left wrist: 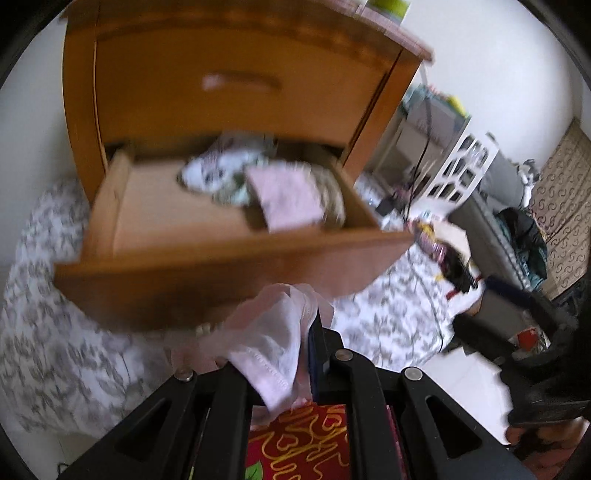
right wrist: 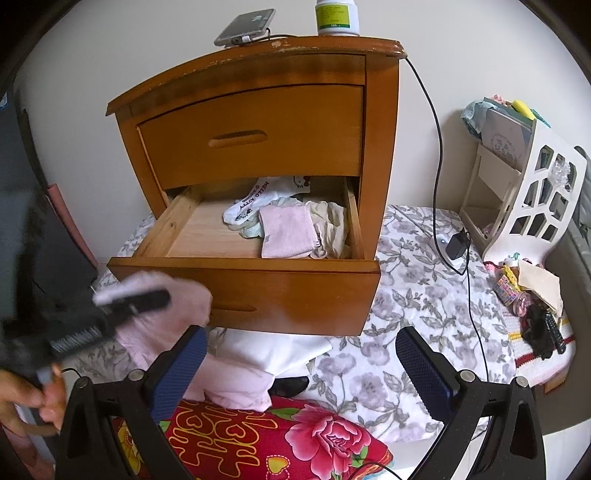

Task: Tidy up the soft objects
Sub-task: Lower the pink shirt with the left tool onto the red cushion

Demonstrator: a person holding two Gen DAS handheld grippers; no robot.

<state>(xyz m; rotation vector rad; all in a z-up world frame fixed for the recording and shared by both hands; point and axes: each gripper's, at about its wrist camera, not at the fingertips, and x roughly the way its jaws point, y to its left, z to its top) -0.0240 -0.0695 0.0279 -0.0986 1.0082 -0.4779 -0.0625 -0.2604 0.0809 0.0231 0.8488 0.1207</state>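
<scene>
A wooden nightstand stands on a floral sheet with its lower drawer pulled open. In the drawer lie a folded pink cloth, white socks and cream garments. My left gripper is shut on a pale pink garment and holds it in front of the drawer's front panel. It shows blurred at the left of the right wrist view. My right gripper is open and empty, below the drawer. More pink cloth and a white cloth lie under it.
A red floral pillow lies at the front. A black cable runs down the nightstand's right side to a charger. A white rack and small clutter stand at the right. A phone and bottle sit on top.
</scene>
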